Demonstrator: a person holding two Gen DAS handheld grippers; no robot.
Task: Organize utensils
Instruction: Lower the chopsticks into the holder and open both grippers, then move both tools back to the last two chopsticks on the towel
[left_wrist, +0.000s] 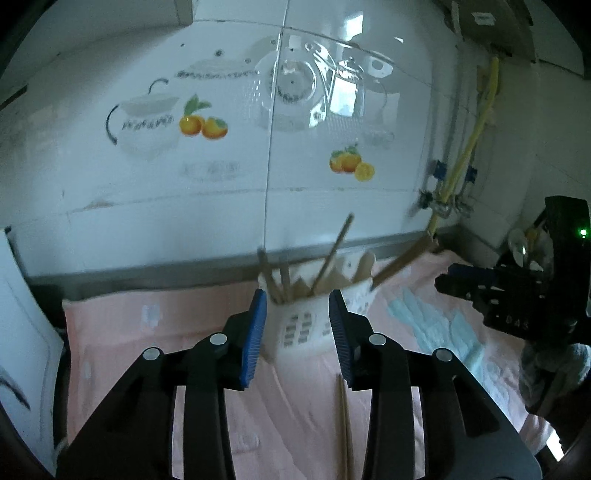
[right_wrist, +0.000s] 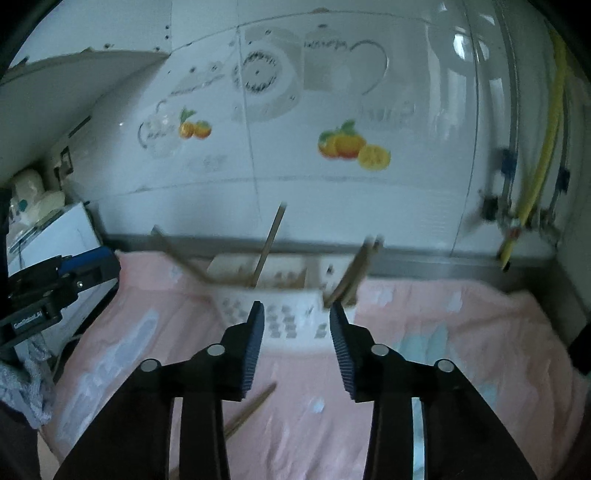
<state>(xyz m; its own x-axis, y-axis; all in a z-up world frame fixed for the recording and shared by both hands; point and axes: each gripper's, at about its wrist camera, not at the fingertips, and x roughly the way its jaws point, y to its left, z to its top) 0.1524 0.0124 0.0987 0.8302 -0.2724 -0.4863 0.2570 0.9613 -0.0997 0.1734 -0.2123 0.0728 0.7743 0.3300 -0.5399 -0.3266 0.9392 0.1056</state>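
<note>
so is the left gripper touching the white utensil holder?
Apart. The left wrist view shows the left gripper open, with the white utensil holder standing beyond its fingertips and pink cloth visible beside both pads; nothing is held.

The right tongs (right_wrist: 296, 314) stand parted with nothing between them, before a white perforated plastic holder (right_wrist: 284, 314) containing wooden chopsticks (right_wrist: 271, 240), on pink cloth (right_wrist: 461, 332).

The left tongs (left_wrist: 297, 301) point forward and slightly down, blue pads parted, nothing between them. The right tongs (right_wrist: 296, 314) match that pose, jaws apart and empty. Each appears in the other's view: right at three o'clock, left at nine.
</note>
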